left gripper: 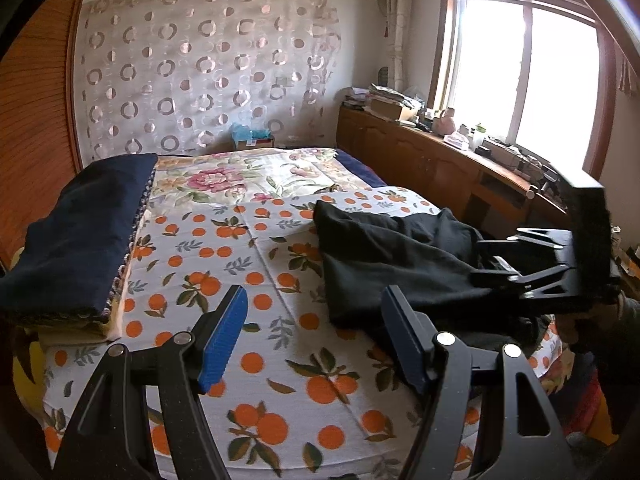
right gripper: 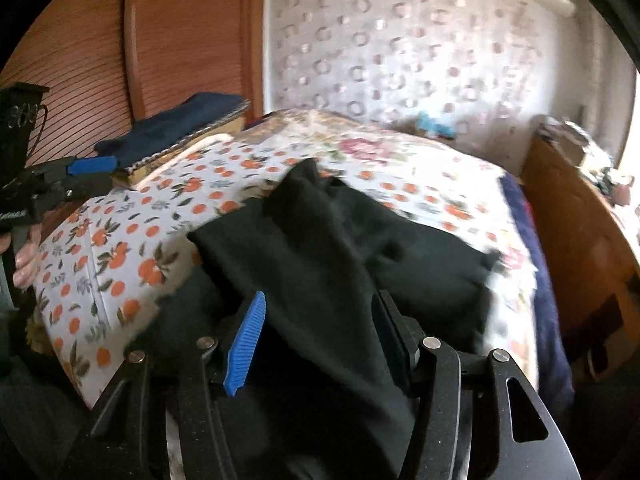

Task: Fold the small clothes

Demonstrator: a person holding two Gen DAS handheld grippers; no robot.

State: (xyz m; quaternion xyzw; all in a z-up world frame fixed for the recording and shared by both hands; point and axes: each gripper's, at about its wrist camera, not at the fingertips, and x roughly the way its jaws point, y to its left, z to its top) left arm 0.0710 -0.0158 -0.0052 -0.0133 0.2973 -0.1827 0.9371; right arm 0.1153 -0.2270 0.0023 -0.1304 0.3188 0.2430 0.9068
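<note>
Black garment (left gripper: 396, 256) lies rumpled on the near right part of your bed (left gripper: 256, 240), on the orange-print sheet (left gripper: 224, 264). Its long axis runs from the near right edge of the bed, where it hangs over, up and away toward the middle, ending in a blunt corner that points at the floral cover (left gripper: 240, 176).

Your left gripper (left gripper: 312, 336) hovers over bare sheet just left of the garment, jaws spread wide, nothing between them.

Your right gripper (right gripper: 316, 340) sits at the garment's near end. A fold of the black cloth runs between its jaws, but the blue pads (right gripper: 246, 344) stand apart from it, so the grip is released; that view is blurred.

A folded navy cloth (left gripper: 80, 236) rests at the left edge of the bed.

At the head of the bed, a small box (left gripper: 254, 142) holds something light blue, too small to identify.
</note>
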